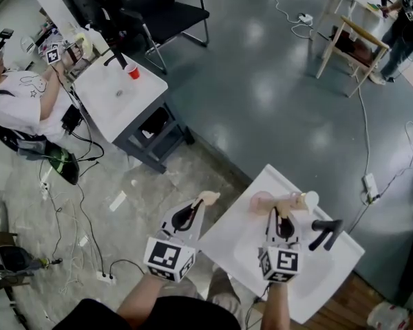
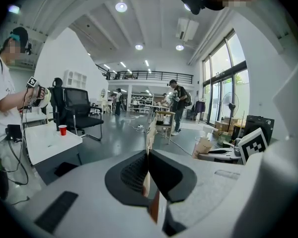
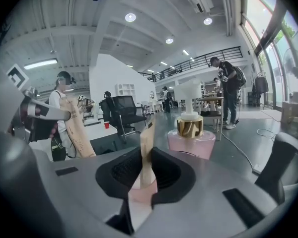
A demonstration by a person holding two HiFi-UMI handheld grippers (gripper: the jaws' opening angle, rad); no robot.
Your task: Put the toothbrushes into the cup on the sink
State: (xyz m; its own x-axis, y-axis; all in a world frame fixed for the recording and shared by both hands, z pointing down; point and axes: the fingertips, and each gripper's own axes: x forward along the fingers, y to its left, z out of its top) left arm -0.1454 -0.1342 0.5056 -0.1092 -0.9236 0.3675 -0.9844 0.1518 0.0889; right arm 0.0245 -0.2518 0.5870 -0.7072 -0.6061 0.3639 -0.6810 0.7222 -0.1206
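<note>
- Watching from beside the counter (image 1: 224, 238): person has a tool in each hand, both loaded w/ one toothbrush each.
- Right tongs (image 3: 148, 155) are clamped on a beige-wrapped toothbrush (image 3: 147, 145). It stands roughly upright betw. the pads, sticking out past the tips.
- Left tongs (image 2: 148, 155) are pinched fully together on the 2nd toothbrush (image 2: 150, 133), seen edge-on as a thin beige strip. From the right gripper view it shows as a long wrapped stick w/ print on it.
- Pink cup (image 1: 261, 201) sits at the far side of the white counter, just beside the right-hand brush tip. A pink soap dispenser (image 3: 191, 130) w/ white pump is next to it, black faucet (image 1: 325, 232) off to the right.
- Left tool hangs over the floor, off the counter's left edge and well clear of the cup. Right tool is over the basin, near the cup.
- Step in hand, imo: bringing the right-hand brush to the cup. Neither brush is in yet.
- Next move prob needs the brush end lined up over the cup mouth, tipped down, then the pads eased apart so it drops in.
- Risk: cup looks light, so a nudge from the brush or the dispenser alongside could tip it.
- Then the left brush has to travel across the counter edge for the same drop.
- Bkgd: another person works at a 2nd sink counter w/ a red cup, not part of this.
</note>
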